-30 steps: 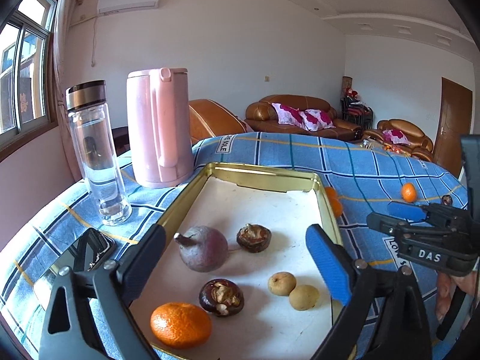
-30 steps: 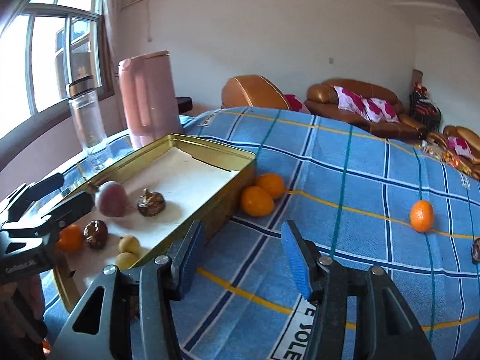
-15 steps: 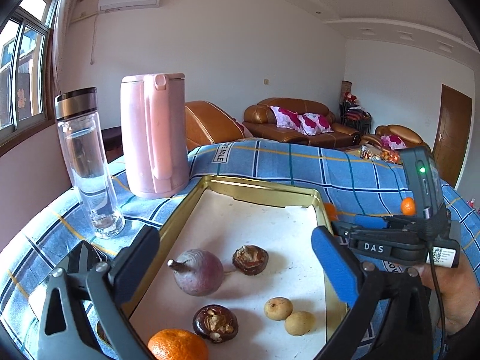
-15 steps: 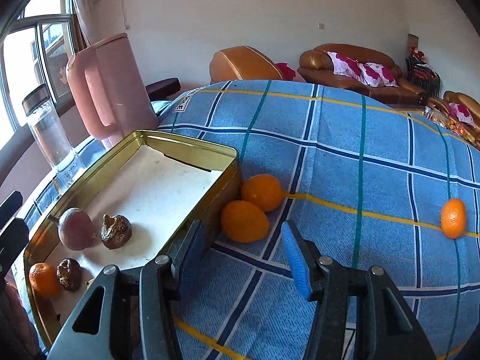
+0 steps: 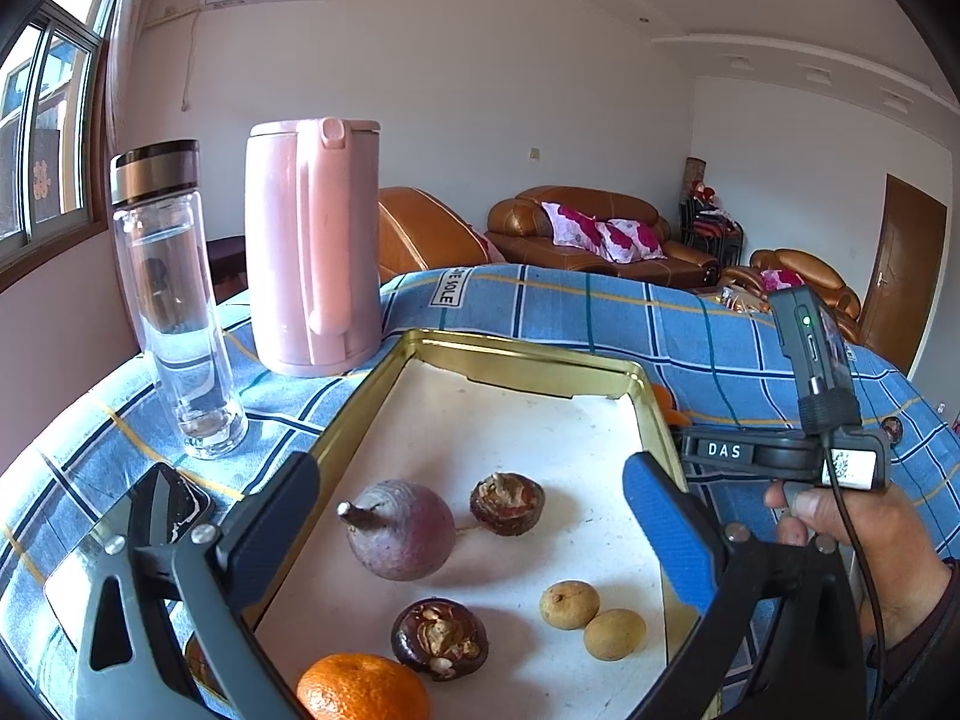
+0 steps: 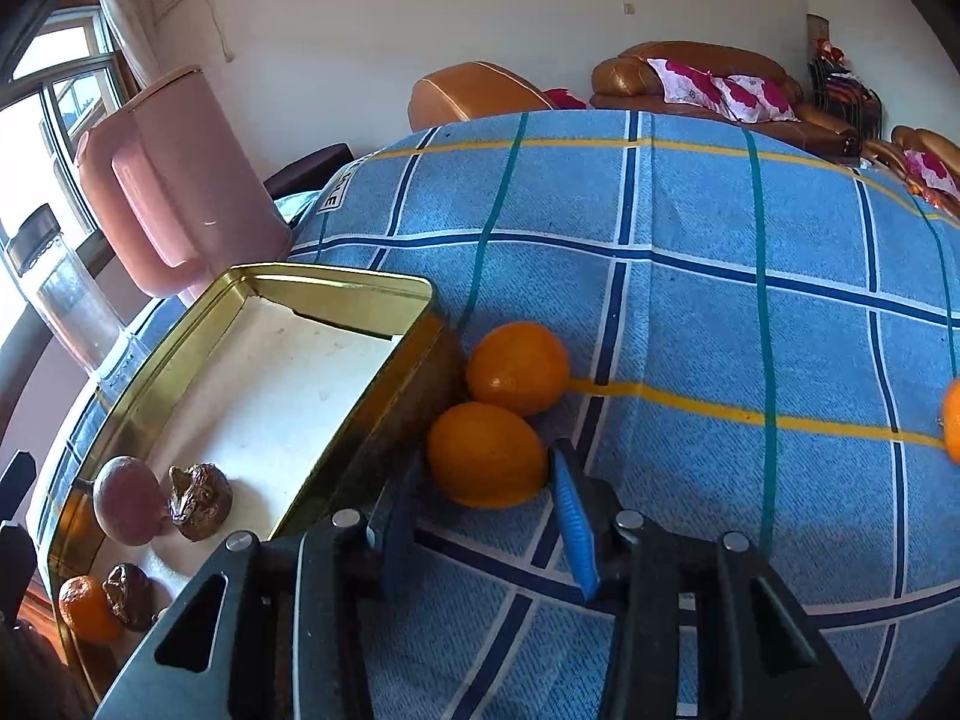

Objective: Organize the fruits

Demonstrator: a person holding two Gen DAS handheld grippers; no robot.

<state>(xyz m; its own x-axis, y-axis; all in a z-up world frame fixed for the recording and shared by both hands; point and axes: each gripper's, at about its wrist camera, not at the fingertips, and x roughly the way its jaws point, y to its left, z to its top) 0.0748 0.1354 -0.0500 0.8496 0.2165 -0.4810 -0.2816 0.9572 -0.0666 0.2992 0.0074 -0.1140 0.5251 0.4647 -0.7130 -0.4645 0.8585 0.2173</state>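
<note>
Blue-padded fingers (image 6: 573, 525) of the right gripper (image 6: 480, 516) were closing around the nearer smooth orange fruit (image 6: 487, 455), which lay on the blue checked tablecloth (image 6: 690, 312) against the gold metal tray (image 6: 336, 291), touching a second orange (image 6: 517, 367). A good grip probably needed centred pads, clear of the tray wall. That gripper pointed steeply down; the left gripper (image 5: 468, 510) hovered wide open over the tray.
</note>
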